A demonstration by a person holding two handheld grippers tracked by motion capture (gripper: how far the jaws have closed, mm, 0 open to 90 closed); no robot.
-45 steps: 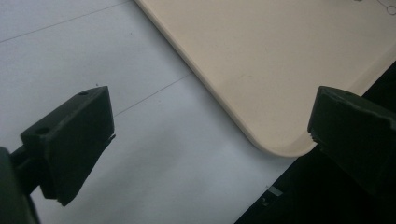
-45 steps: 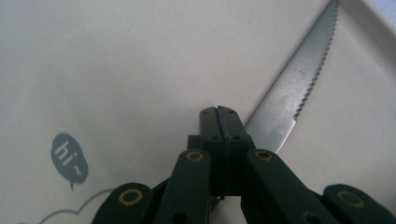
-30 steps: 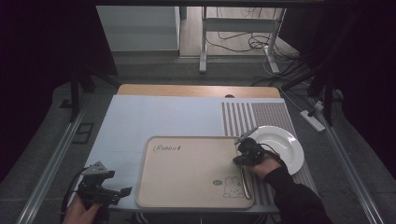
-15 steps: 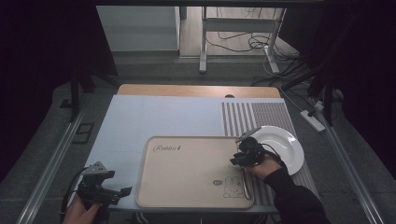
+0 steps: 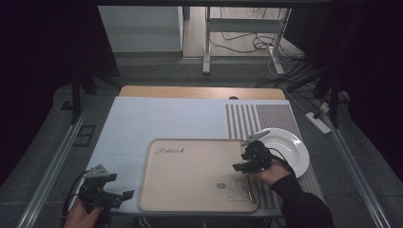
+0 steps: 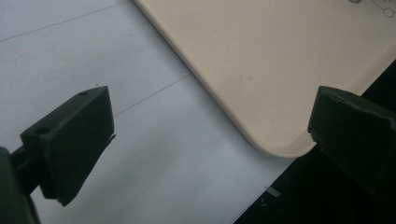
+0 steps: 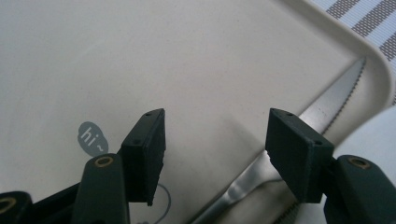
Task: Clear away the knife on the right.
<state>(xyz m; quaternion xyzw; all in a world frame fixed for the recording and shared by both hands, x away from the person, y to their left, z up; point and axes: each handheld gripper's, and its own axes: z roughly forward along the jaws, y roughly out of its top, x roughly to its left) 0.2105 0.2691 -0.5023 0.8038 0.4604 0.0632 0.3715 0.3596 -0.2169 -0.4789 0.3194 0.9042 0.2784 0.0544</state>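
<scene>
You are looking at a beige tray (image 5: 190,180) carrying cursive lettering near its far left corner, too small to read surely. By its rabbit drawing (image 5: 236,185), a grey speech bubble (image 7: 93,138) is reading "hi~".

The right gripper (image 5: 243,164) is held above the tray (image 5: 190,199), jaws just opened; the left gripper (image 5: 124,194) gapes beside it.

A laboratory recording bay: a table (image 5: 157,118) covered with a pale mat stands between metal rails (image 5: 52,166), with dark curtains at the sides, loose cables (image 5: 247,45) and a power strip (image 5: 319,122) on the floor.
</scene>
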